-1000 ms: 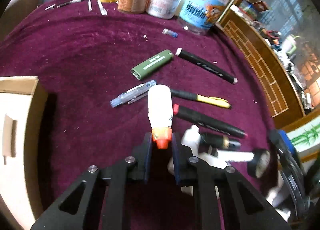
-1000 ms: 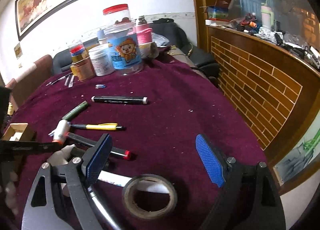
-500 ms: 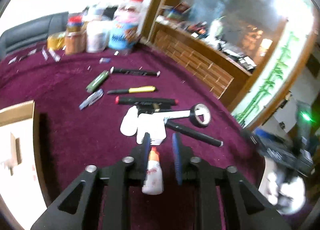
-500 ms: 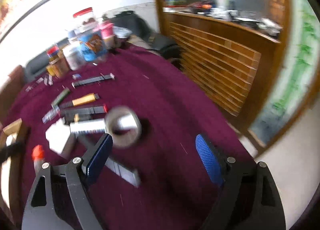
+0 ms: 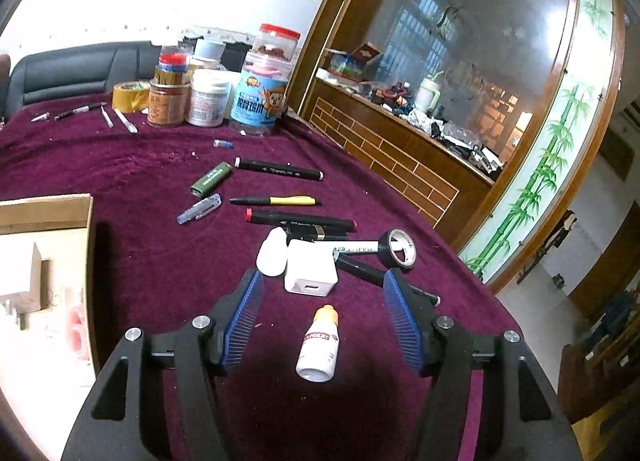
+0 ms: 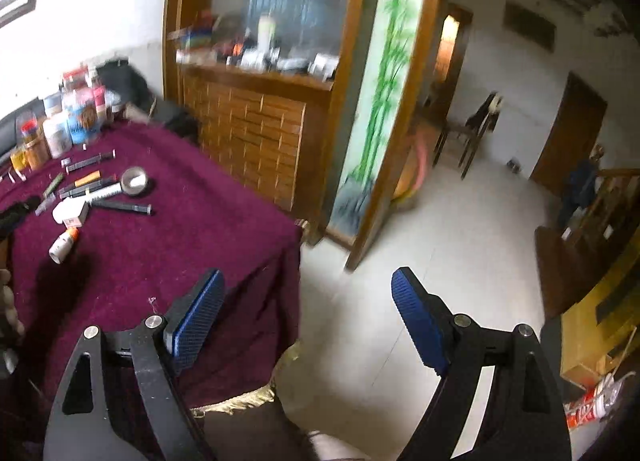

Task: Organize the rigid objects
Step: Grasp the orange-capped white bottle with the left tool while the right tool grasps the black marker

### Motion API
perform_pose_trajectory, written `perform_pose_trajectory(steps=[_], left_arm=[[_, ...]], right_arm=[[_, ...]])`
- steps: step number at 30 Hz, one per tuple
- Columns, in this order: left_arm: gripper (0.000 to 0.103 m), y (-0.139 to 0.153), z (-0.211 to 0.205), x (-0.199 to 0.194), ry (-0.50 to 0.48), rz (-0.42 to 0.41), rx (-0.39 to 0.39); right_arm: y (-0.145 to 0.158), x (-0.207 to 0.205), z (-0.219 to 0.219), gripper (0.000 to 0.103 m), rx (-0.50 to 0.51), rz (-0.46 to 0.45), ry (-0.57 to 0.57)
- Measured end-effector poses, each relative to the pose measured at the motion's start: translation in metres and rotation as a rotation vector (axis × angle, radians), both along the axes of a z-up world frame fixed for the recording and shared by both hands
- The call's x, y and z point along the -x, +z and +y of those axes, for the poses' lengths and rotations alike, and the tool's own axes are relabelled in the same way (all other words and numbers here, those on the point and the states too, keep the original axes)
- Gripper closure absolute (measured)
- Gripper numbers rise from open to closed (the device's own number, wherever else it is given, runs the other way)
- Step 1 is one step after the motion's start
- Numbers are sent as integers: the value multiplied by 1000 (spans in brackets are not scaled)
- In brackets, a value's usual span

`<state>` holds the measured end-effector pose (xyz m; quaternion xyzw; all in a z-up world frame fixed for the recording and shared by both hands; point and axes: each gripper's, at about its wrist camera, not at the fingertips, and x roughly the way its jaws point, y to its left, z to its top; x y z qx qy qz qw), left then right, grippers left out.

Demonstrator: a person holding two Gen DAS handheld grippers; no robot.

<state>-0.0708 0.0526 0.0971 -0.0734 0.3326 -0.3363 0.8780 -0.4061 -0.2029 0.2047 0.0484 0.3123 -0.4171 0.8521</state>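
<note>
A small white bottle (image 5: pixel 319 343) with an orange cap lies on the maroon tablecloth (image 5: pixel 132 165) between the fingers of my left gripper (image 5: pixel 322 297). The jaws are opening and neither pad touches the bottle. Just beyond it sit a white charger cube (image 5: pixel 311 271), a white oval piece (image 5: pixel 272 255), a black tape roll (image 5: pixel 397 249) and several pens and markers (image 5: pixel 300 220). My right gripper (image 6: pixel 306 293) stands open and empty past the table's near corner, over the floor. In its view the bottle (image 6: pixel 63 245) and the charger cube (image 6: pixel 72 211) lie far left.
A cardboard box (image 5: pixel 44 261) stands at the left table edge. Jars and tubs (image 5: pixel 208 95) and a yellow tape roll (image 5: pixel 130 96) crowd the far edge. A brick-pattern wooden counter (image 5: pixel 400 157) runs along the right side. A person's fingers (image 6: pixel 8 309) show at left.
My left gripper, shut on the white bottle a second ago, drew it back toward the near edge and opened; the bottle now lies free. My right gripper swung right, away from the tape roll.
</note>
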Motion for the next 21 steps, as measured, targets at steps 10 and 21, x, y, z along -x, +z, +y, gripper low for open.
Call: perform_pose_trajectory(steps=[10,21], left_arm=[[47,-4,19,7,106,-21,14],[12,36,124,30,75,73,103]], right_arm=[[20,20,17,17,-53,-168,190],[-1,-180,66,17,-356,-167,576]])
